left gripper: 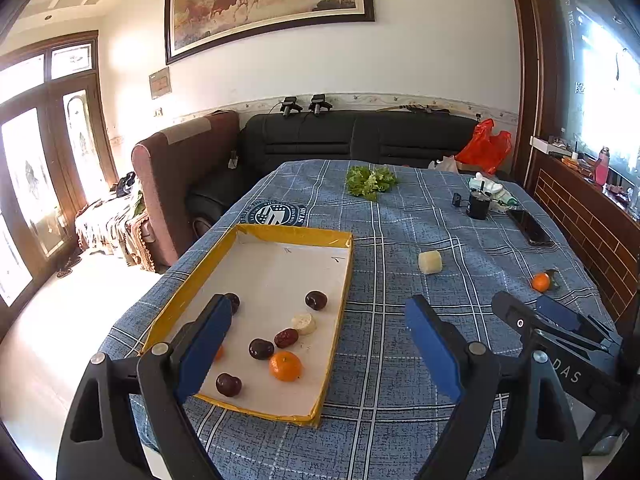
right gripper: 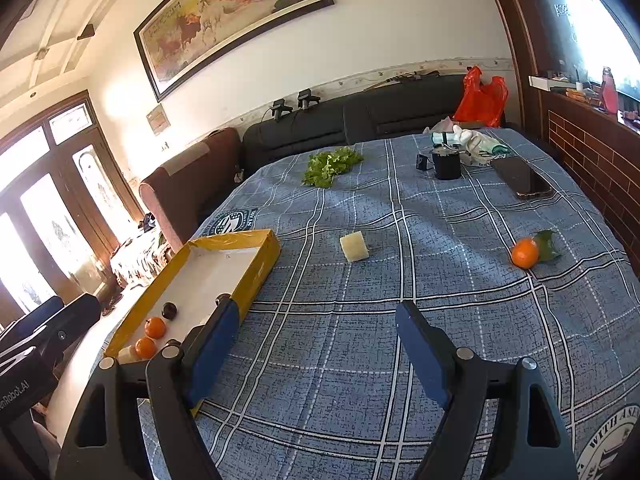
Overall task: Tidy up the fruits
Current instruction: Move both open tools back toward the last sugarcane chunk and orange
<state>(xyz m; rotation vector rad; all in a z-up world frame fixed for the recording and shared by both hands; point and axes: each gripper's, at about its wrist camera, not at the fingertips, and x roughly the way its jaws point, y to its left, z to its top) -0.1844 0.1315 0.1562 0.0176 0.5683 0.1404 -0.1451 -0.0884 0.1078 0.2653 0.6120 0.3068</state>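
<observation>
A yellow-rimmed cardboard tray lies on the blue checked tablecloth. It holds several dark red dates, an orange mandarin and a pale banana piece. My left gripper is open and empty above the tray's near right edge. My right gripper is open and empty over bare cloth, right of the tray. A pale fruit chunk and a mandarin with a leaf lie loose on the cloth.
A bunch of green lettuce lies at the table's far side. A black cup, a phone and a white cloth sit far right. A black sofa with a red bag stands behind.
</observation>
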